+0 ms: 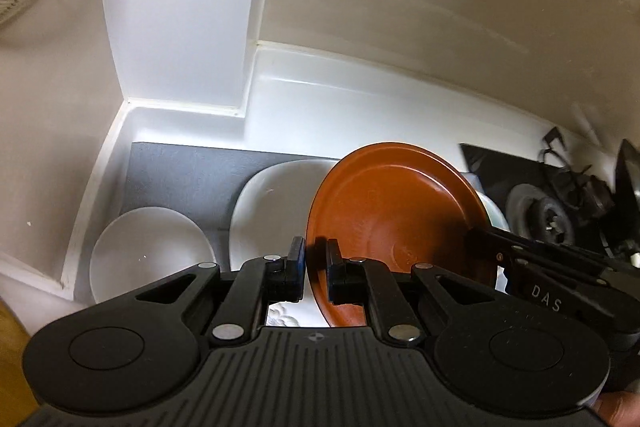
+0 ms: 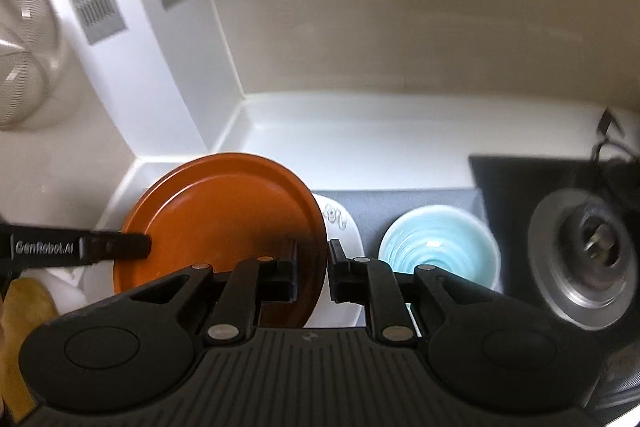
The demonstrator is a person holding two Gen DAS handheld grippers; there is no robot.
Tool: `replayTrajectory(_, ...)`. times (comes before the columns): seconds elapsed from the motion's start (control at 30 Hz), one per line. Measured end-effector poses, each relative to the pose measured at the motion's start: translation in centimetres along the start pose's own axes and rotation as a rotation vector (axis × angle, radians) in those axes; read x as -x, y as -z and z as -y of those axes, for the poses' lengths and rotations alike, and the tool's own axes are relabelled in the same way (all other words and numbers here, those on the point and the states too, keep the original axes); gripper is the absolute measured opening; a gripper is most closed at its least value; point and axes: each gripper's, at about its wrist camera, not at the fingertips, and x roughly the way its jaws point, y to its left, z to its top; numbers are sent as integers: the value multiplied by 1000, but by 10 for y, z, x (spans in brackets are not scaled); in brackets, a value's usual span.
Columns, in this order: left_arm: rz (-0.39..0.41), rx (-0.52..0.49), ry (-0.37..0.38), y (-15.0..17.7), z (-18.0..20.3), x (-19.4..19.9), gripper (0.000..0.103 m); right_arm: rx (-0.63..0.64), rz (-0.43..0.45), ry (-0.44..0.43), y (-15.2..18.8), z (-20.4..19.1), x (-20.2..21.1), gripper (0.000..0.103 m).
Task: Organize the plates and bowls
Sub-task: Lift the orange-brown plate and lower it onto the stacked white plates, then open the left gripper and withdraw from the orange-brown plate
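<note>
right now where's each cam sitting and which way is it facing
Left wrist: on the left gripper, looking down along its fingers at the orange plate it grips, white bowl left; the right gripper enters from the right.
Right wrist: on the right gripper, looking down at the plate's other edge between its jaws, blue bowl right; the left gripper enters from the left.
Both share the plate, grey mat and wall corner.

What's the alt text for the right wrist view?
Both grippers pinch opposite rims of a round orange-brown plate: the right gripper on its near right edge, the left gripper reaching in from the left. Behind it lie a white plate with a painted motif and a pale blue ribbed bowl on a grey mat.
</note>
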Motion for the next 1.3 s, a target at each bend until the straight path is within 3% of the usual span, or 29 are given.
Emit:
replayTrajectory(0.3, 10, -16, -43, -10, -8, -32, 10, 63, -65, 78, 13, -16, -48, 16)
replayTrajectory(0.57, -73, -3, -77, -8, -15, -82, 11, 51, -106, 117, 19, -14, -83, 16)
replayTrajectory(0.8, -84, -20, -97, 1, -16, -104, 11, 34, -148, 123, 23, -8, -106, 16)
replayTrajectory(0.93, -116, -11, -111, 7, -19, -117, 10, 73, -124, 132, 27, -10, -111, 19)
replayTrajectory(1.0, -117, 4, -101, 8, -23, -118, 10, 56, -117, 102, 26, -10, -109, 39)
replayTrajectory(1.07, -99, 47, -74, 8, -30, -109, 11, 36, -85, 39, 27, -9, -102, 77)
replayTrajectory(1.13, -72, 54, -47, 8, -35, -91, 29, 22, -40, -4, 30, -9, -90, 85)
replayTrajectory(1.23, 5, 46, 0, 14, -49, -50, 52, 39, -4, -24, 31, -17, -71, 88)
replayTrajectory(1.3, 57, 58, 9, 23, -67, -21, 60, 64, 12, -68, 30, -27, -59, 95)
